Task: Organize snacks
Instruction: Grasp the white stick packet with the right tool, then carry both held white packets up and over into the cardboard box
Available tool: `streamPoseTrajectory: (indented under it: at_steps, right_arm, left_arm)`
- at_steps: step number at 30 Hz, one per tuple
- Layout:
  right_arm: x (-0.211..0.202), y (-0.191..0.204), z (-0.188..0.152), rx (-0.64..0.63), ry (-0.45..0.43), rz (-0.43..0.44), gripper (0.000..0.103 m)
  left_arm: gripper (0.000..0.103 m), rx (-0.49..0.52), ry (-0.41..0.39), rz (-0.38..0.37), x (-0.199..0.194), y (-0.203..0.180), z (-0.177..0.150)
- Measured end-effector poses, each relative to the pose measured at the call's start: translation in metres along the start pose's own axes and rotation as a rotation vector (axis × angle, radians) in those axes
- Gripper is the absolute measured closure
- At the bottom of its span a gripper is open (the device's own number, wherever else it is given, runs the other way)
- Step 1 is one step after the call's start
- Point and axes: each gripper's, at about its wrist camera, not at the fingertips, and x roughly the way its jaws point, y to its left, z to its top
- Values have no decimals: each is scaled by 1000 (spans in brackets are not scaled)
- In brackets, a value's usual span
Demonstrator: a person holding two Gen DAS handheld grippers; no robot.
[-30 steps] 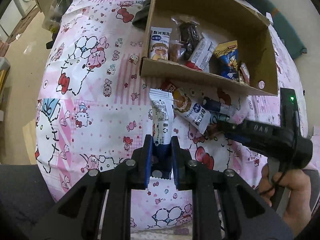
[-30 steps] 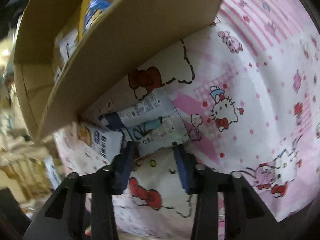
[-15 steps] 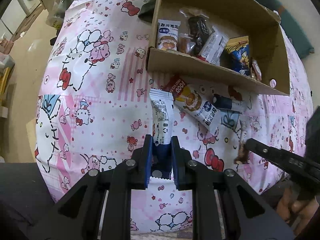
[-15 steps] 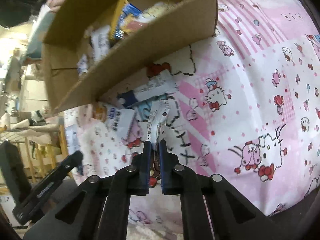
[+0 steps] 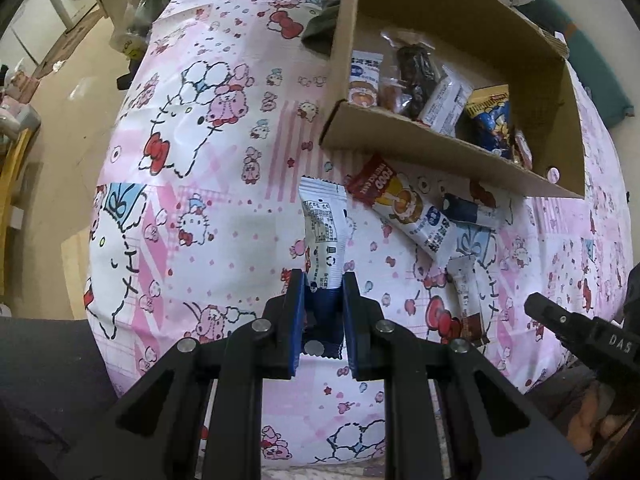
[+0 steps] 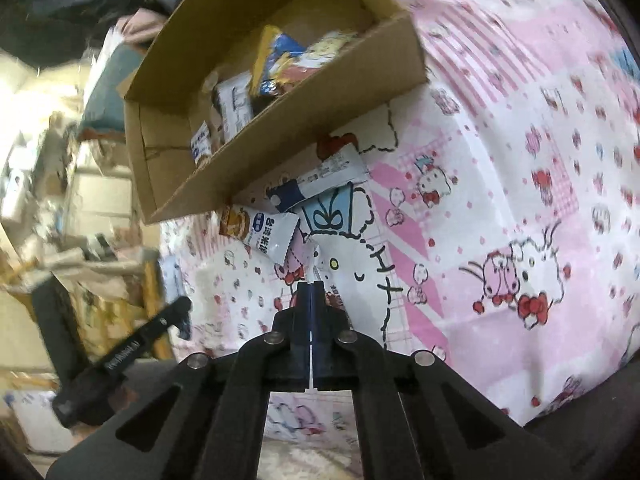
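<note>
Snacks: left gripper pinches white packet above bedsheet; right gripper pinches thin wrapper. Lift both clear over cardboard box wall, w/o snagging loose packets beside it, then release inside.

Even indoor light falls softly across the pink patterned bedsheet, with only faint shadows under the cardboard box. The left wrist view is sharp at the centre. The right wrist view is smeared by motion along its left side, where the background glares pale yellow. Both fisheye pictures bend strongly and darken at the corners.
</note>
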Motion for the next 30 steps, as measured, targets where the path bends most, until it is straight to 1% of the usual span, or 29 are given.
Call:
streamPoseTrajectory:
  at_steps: [1, 2, 3, 4, 5, 7, 9, 11, 12, 13, 14, 16, 18, 21, 25, 30]
  right_arm:
    - [0, -5, 1, 39, 1, 0, 92]
    - [3, -9, 1, 66, 3, 0, 80]
    - [5, -11, 1, 85, 12, 3, 63]
    - [8, -13, 1, 106, 23, 8, 54]
    - [11, -14, 1, 119, 30, 10, 49]
    - [20, -12, -1, 119, 53, -9, 49]
    - [32, -3, -1, 75, 80, -38, 49]
    - [44, 16, 0, -47, 92, -132, 49]
    - [53, 27, 0, -127, 92, -194, 51]
    - [61, 36, -1, -189, 94, -242, 56]
    - [68, 44, -3, -250, 100, -276, 86]
    - [75, 54, -8, -330, 123, -319, 85]
    - [66, 59, -12, -333, 106, -289, 85]
    - [41, 63, -18, -322, 73, -222, 85]
    - [12, 58, -20, -284, 32, -156, 85]
    - [-8, 50, -18, -246, -7, -91, 85]
  left_arm:
    - [88, -7, 1, -2, 0, 2, 0]
    - [88, -12, 1, -6, 0, 2, 1]
    - [88, -14, -1, -8, -1, 2, 2]
    - [88, -18, -4, -11, -2, 2, 2]
    - [88, -20, -5, -14, -2, 2, 3]
    - [88, -25, -4, -23, -3, 1, 4]
    - [88, -22, -1, -28, -2, -1, 4]
    - [88, -16, 5, -29, -1, -3, 4]
    - [88, -15, 7, -29, 0, -3, 3]
    - [88, -14, 8, -29, 0, -3, 3]
    - [88, -12, 7, -26, 0, -3, 3]
    - [88, -4, 4, -17, -1, -3, 2]
    - [88, 0, 4, -14, -1, -2, 2]
    - [88, -3, 3, -15, -2, -1, 1]
    - [88, 18, -6, -17, -5, -8, 1]
    - [88, 52, -33, 3, -6, -13, 2]
